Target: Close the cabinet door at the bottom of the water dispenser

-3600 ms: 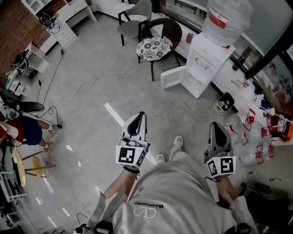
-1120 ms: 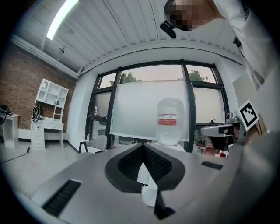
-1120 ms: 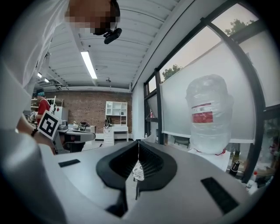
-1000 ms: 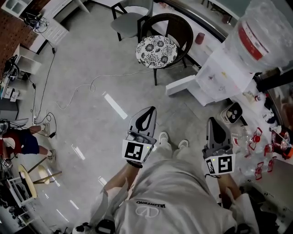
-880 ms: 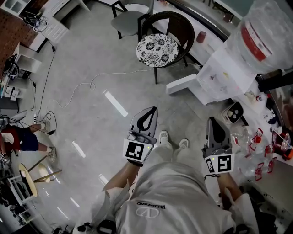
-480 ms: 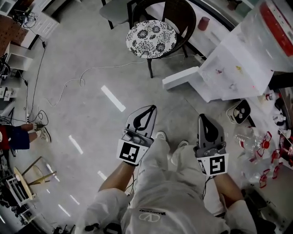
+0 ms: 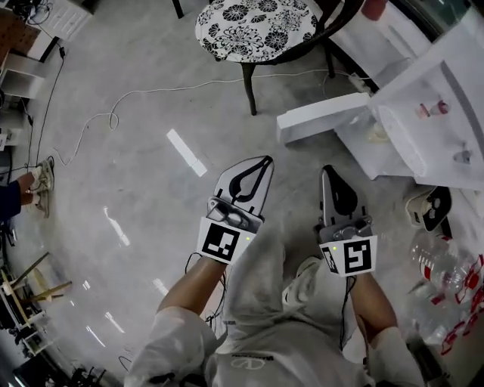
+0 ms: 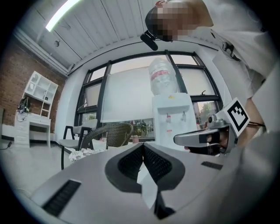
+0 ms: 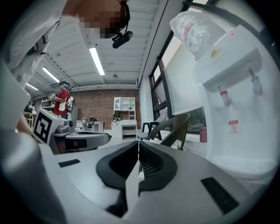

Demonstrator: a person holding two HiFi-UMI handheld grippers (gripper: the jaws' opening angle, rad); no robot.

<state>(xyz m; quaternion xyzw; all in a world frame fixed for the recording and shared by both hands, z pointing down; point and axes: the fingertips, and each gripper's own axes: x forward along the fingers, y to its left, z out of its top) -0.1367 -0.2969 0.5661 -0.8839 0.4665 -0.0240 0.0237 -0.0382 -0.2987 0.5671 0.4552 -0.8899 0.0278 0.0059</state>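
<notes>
The cabinet door [image 7: 331,118] is a plain white, flat rectangular panel. It stands swung open from the foot of the water dispenser [image 7: 435,113], jutting out to the dispenser's left, so the head view shows mostly its thin top edge. The dispenser is a boxy white plastic unit with two small taps on its front, and the left gripper view shows a clear water bottle [image 8: 162,77] upturned on top of it. The left gripper [image 7: 265,159] sits short of the door on the near side of the dispenser, touching nothing, with its ribbed black pads clenched together and nothing between them. The right gripper [image 7: 327,171] is beside it, closer to the dispenser's base and also clear of the door, its jaws pressed shut and empty. The floor [image 7: 128,181] is smooth, glossy grey concrete that reflects strips of ceiling light. A thin white cable [image 7: 144,96] trails across it to the dispenser's far left. Just left of the open door stands a dark wicker chair with a round black-and-white floral cushion [image 7: 253,21]. In the right gripper view, well away from the dispenser, a red brick wall [image 9: 96,107] backs a white shelf unit [image 9: 124,106].
</notes>
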